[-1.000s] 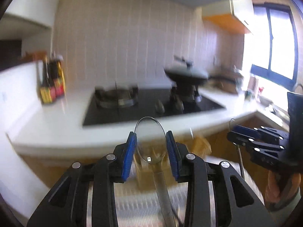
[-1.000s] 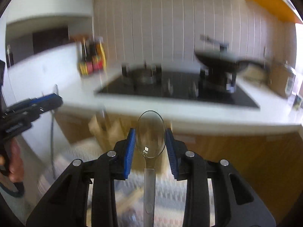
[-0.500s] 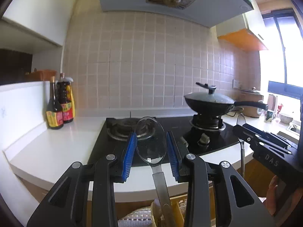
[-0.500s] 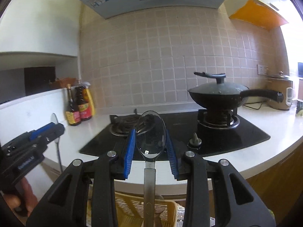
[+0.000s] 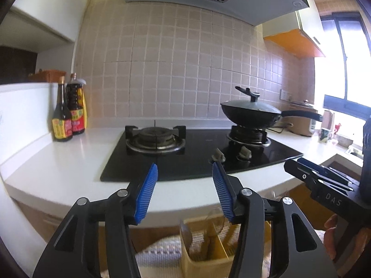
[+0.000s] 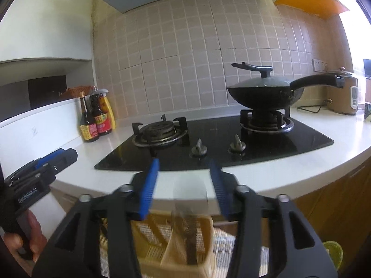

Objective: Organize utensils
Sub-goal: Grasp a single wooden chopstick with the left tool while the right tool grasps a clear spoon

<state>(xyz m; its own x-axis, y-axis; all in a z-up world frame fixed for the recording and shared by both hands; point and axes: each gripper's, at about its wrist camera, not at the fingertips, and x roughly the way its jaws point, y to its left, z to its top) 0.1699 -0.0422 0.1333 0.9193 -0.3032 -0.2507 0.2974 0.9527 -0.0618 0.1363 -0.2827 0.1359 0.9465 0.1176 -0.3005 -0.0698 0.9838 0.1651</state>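
Note:
A yellow slotted utensil holder stands on a woven mat below both grippers; it also shows in the right wrist view. My left gripper is open and empty above it; spoon bowls stand in the holder's compartments. My right gripper is open; a blurred spoon sits between and below its fingers, handle down in the holder, touching neither pad. Each gripper shows in the other's view: the right one, the left one.
A white counter carries a black gas hob, a lidded wok on the right burner, sauce bottles at the left and a rice cooker at the right. A green object lies low right.
Both grippers opened and let go of their spoons, which dropped into the yellow holder. The right spoon is still blurred with motion. Both cameras tilted up to the hob earlier.

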